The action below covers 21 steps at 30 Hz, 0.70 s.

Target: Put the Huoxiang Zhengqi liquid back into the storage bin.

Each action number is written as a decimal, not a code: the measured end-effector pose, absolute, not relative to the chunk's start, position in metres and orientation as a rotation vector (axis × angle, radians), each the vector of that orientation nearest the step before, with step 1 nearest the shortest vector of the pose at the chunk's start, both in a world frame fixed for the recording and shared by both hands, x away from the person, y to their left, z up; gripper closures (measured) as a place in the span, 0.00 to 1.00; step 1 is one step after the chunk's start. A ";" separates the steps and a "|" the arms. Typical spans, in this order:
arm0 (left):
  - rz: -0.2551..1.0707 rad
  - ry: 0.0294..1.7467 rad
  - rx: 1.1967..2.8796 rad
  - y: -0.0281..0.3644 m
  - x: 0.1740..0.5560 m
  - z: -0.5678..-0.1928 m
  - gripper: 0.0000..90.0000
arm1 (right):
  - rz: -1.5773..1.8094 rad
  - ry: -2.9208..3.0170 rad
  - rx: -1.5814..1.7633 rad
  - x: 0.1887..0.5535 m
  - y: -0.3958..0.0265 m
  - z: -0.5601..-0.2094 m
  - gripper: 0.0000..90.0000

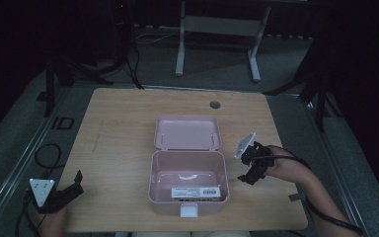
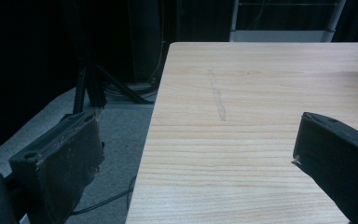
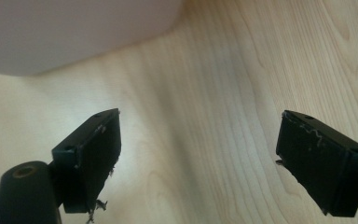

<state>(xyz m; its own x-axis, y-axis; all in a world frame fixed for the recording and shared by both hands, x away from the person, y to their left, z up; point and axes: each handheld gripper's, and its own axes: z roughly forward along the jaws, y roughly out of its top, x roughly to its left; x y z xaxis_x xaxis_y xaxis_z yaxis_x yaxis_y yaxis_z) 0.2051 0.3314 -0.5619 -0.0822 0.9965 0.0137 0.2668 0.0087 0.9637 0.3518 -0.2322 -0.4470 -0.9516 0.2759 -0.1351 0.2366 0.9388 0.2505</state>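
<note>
Currently between grasps. High view: pink box (image 1: pixel 187 181), lid thrown back toward 12 o'clock, white label inside, mid-desk (image 1: pixel 123 123); right gripper (image 1: pixel 251 176) at its 3 o'clock, left gripper (image 1: pixel 74 185) idle at 9. Left gripper view: jaws apart, nothing between. Right gripper view: jaws wide, bare wood between, box wall at 11 o'clock. Next move likely calls for closing on rim or lid.

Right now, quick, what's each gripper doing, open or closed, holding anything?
Left gripper: open, nothing between its jaws, over the table's left edge.
Right gripper: open, holding nothing, beside the pink box.
</note>
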 end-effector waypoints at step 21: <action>1.132 1.467 1.366 0.332 0.205 -0.562 0.02 | 0.676 2.605 0.833 0.364 -0.269 -0.523 0.13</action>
